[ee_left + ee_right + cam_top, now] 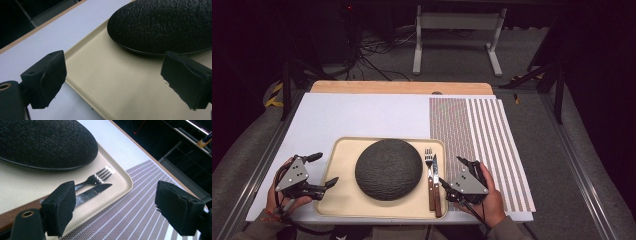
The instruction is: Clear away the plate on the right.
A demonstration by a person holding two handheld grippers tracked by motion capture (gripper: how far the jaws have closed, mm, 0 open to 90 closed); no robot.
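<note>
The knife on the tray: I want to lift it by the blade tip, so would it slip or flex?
The knife probably stays stiff; its shiny metal blade looks slick for the pads. Its wooden handle likely makes it tail-heavy, so it may droop. It lies close beside the fork, which could be nudged. The right gripper is open beside it.

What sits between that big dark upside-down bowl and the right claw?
In the high view, a wooden-handled fork and knife lie side by side on the beige tray, between the dark textured bowl and the right claw.
</note>
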